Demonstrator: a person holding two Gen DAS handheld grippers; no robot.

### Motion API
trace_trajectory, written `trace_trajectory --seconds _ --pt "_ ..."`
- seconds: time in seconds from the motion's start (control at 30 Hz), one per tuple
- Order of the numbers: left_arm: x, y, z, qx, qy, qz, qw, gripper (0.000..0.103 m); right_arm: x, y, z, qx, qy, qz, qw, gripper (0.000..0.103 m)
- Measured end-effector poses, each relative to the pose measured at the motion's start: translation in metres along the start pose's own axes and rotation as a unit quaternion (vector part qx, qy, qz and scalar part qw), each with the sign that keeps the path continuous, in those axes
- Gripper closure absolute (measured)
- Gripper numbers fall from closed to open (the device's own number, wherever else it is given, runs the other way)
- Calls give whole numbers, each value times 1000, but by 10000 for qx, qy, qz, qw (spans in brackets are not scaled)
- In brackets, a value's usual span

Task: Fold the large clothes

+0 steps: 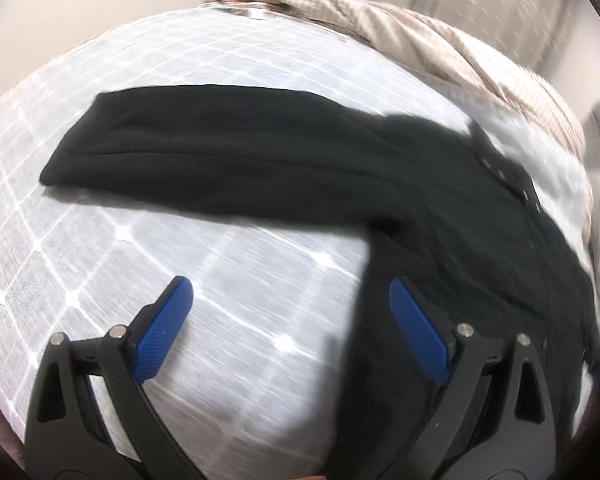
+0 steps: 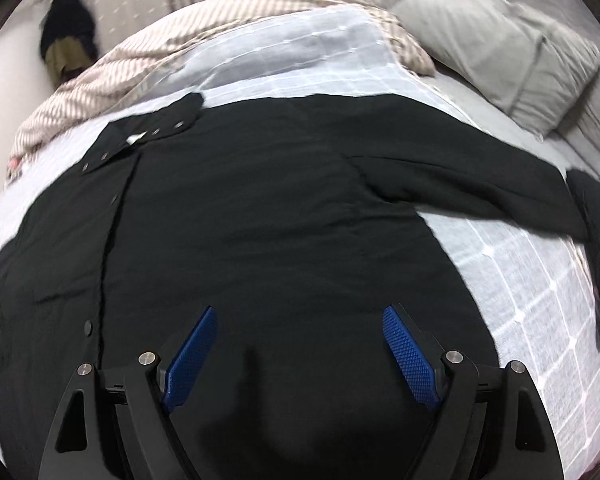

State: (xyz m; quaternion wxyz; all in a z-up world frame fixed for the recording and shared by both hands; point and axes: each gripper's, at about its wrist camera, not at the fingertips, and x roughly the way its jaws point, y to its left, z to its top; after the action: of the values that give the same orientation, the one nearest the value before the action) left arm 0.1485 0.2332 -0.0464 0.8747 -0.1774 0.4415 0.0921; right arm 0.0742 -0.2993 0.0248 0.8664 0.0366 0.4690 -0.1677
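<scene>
On my left camera, the left gripper (image 1: 290, 292) is spread wide with nothing in it, above the checked bedspread (image 1: 100, 240); the black coat (image 1: 260, 168) stretches a sleeve across the bed ahead. On my right camera, the right gripper (image 2: 300, 320) is spread too, empty over the coat's (image 2: 260, 208) body, a grey pillow (image 2: 500, 48) beyond.

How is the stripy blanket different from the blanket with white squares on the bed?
The striped beige blanket is bunched up in folds; the checked blanket lies flat. The checked blanket is pale grey-blue with white grid lines; the striped one has beige bands. The black coat lies on the checked one. Both are on the bed.
</scene>
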Motion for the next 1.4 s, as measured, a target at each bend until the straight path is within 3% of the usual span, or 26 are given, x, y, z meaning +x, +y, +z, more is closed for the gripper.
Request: trace_trajectory --seconds 0.17,0.33,0.5,0.6,0.67,0.7,0.73,0.77,0.9,1.17,1.3,1.4 --pt "22 46 13 -806 -24 -75 9967 5 7 33 -6 -521 -14 -106 9986 17" --pt "40 94 23 -1730 -340 152 9842 6 7 54 -12 -1040 -215 -420 9935 17" --pt "48 117 34 -2076 -742 274 9750 19 13 53 -8 -1085 -300 -651 9915 17" --pt "53 131 41 -2365 -871 257 9674 41 20 48 -4 -955 -197 -592 9935 17" --pt "56 137 47 -2505 -827 363 9639 68 21 43 -5 -881 -137 -566 9944 17" --pt "55 139 50 -2532 -816 397 9632 74 23 41 -4 -846 -105 -565 9948 17" --pt "51 137 53 -2507 -834 489 9632 84 22 39 -4 -826 -98 -569 9949 17" --pt "46 133 56 -2423 -890 533 9646 87 23 38 -4 -808 -100 -577 9950 17" --pt "12 96 77 -1819 -1464 594 9705 92 23 35 -3 -776 -132 -604 9951 17" --pt "-72 -21 111 -649 -2469 -548 9653 93 21 37 -4 -717 -100 -442 9964 17" --pt "-97 -91 107 96 -2610 -1071 9593 93 21 37 -4 -695 -96 -428 9966 17" --pt "-100 -141 101 491 -2480 -1479 9561 93 20 35 -4 -669 -85 -399 9969 17"
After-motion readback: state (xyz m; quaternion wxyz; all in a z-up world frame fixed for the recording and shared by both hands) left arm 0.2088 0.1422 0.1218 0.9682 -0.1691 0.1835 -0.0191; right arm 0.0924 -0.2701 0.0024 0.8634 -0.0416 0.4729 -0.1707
